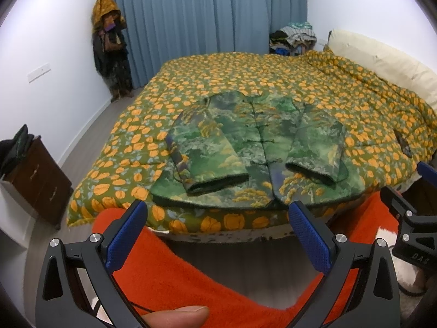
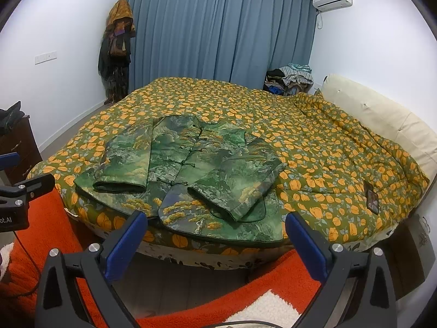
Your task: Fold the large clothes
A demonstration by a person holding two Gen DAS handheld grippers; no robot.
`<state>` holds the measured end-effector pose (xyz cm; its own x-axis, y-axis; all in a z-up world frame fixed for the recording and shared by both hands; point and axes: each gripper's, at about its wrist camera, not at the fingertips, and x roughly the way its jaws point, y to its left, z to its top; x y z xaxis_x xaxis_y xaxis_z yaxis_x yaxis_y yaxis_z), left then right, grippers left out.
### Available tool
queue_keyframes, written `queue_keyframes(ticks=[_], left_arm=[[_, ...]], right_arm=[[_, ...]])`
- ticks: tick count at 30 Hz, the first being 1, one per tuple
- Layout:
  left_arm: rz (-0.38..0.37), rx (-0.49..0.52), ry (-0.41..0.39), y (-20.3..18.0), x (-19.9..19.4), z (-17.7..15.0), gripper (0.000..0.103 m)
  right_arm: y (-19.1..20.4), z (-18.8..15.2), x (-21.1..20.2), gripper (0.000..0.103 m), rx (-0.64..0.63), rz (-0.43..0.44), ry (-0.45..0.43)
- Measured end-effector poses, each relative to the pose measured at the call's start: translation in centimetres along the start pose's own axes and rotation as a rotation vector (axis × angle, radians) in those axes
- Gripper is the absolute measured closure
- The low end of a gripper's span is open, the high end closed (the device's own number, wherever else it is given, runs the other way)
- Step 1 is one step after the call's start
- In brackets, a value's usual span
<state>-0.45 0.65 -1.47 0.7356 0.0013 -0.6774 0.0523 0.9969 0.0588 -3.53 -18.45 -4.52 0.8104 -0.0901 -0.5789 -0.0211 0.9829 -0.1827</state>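
A bed under an olive quilt printed with orange flowers (image 1: 273,82) fills the blue-curtained room. A green landscape-print padded jacket (image 1: 254,147) lies flat at its near edge, buttoned, both sleeves laid over the front, likely readying a fold. The left gripper (image 1: 217,232) and right gripper (image 2: 215,242) hover short of it, fingers spread, holding nothing.

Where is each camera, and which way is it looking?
Left wrist: on the left gripper, facing the green jacket on the bed; its blue fingers, a thumb and the other gripper at the right edge show.
Right wrist: on the right gripper, facing the same jacket from further right; its blue fingers and the other gripper at the left edge show.
Both share the jacket, bed, blue curtains and orange rug.
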Motion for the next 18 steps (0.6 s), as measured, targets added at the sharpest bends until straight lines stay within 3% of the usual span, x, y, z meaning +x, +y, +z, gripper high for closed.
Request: queue_keyframes(ticks=[18], left_arm=[[0.003,0.001,-0.001,0.04,0.02,0.01,0.0]], right_arm=[[-0.37,-0.36,0.35,0.0,0.0,-0.02,0.026]])
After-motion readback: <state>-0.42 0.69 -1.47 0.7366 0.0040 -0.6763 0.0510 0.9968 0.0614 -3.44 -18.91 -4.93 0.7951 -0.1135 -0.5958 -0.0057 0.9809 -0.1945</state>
